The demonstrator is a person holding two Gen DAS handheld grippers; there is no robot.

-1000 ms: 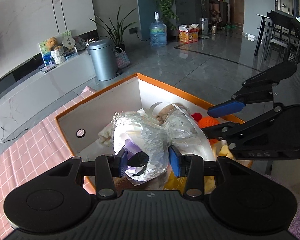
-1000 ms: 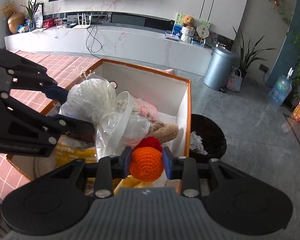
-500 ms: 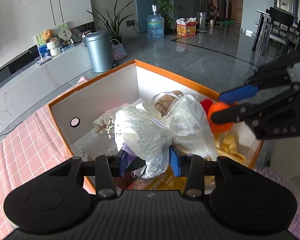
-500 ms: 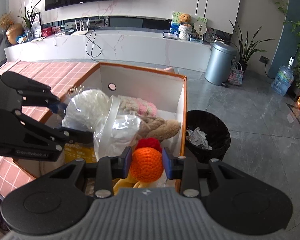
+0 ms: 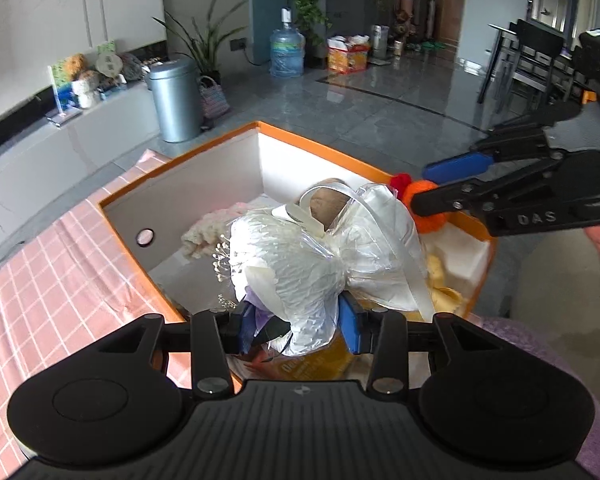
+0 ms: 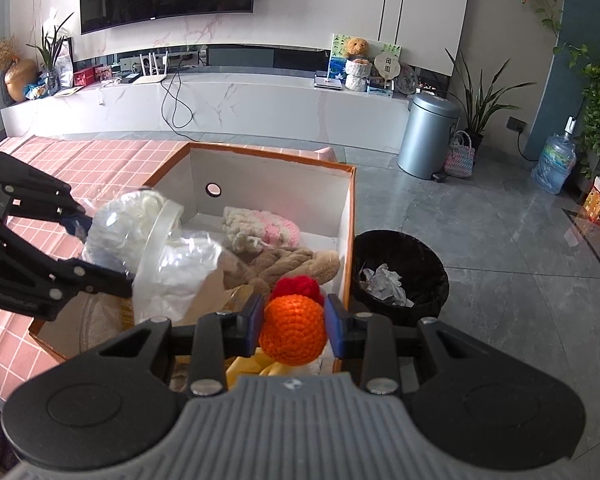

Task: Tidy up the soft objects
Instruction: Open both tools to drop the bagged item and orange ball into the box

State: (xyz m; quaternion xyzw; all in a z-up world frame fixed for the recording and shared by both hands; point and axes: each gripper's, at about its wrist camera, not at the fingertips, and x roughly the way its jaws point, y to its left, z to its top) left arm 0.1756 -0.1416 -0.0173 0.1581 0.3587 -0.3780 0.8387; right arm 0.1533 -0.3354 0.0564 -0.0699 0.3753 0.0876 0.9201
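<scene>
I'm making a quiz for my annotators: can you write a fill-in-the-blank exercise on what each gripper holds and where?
1. The right gripper is shut on a crocheted ball coloured ____.
2. The left gripper clamps a bouquet wrapped in white ____.
3. Both are held over a box with an ____ rim.
4. On the floor beside the box stands a black ____.

Missing: orange; paper; orange; bin

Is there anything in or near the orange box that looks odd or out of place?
Nothing looks damaged or spilled. The orange box is crowded: the wrapped bouquet in the left tongs and the orange crochet ball in the right tongs rise above its rim.
</scene>
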